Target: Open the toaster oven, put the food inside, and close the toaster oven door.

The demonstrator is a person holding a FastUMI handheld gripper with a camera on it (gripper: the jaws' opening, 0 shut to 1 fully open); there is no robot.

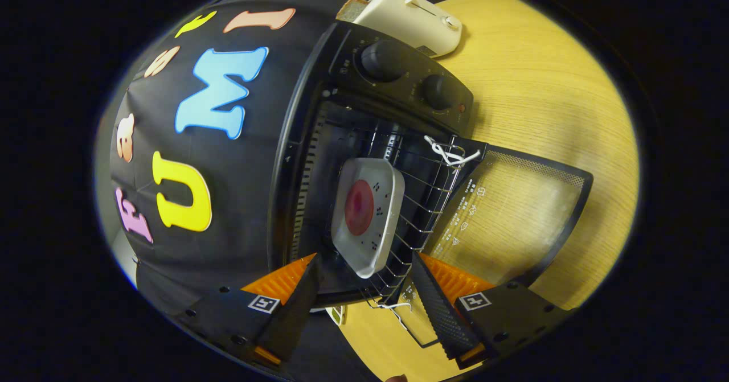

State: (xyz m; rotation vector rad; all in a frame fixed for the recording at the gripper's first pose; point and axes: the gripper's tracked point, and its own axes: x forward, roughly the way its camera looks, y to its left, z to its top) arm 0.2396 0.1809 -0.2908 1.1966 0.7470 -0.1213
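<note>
Tongs (364,291) spread wide, holding nothing | plate of food (367,214) sits on rack (424,200) inside toaster oven (342,143), just ahead between my fingers | open door (512,211) lies ahead-right over table (547,74); I judge closing comes next.

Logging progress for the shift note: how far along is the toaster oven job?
Done: the toaster oven door hangs open, and the plate with the red food sits on the wire rack inside. In hand: the tool is open, fingers either side of the plate's near edge, gripping nothing. Left: closing the door.
</note>
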